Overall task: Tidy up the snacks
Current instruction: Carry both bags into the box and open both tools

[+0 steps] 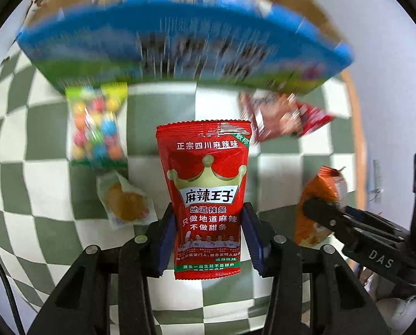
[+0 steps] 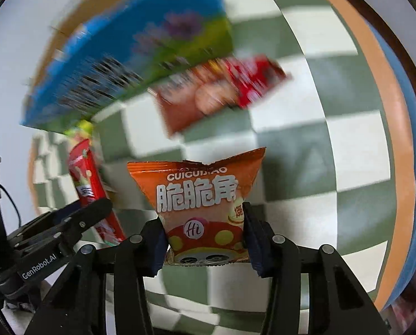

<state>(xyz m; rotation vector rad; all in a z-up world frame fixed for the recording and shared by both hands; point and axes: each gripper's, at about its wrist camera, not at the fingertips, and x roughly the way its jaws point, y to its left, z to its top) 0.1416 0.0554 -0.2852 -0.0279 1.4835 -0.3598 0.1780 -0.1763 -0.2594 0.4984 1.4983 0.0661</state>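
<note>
My left gripper is shut on a red spicy-strip packet and holds it above the checkered cloth. My right gripper is shut on an orange crisp packet; it also shows in the left wrist view at the right. The red packet shows edge-on in the right wrist view, at the left. A blue and green box with snacks inside stands ahead, blurred; it also shows in the right wrist view.
On the green and white checkered cloth lie a bag of coloured candy balls, a small wrapped cake and a red biscuit packet, also seen in the right wrist view. The table edge curves at the right.
</note>
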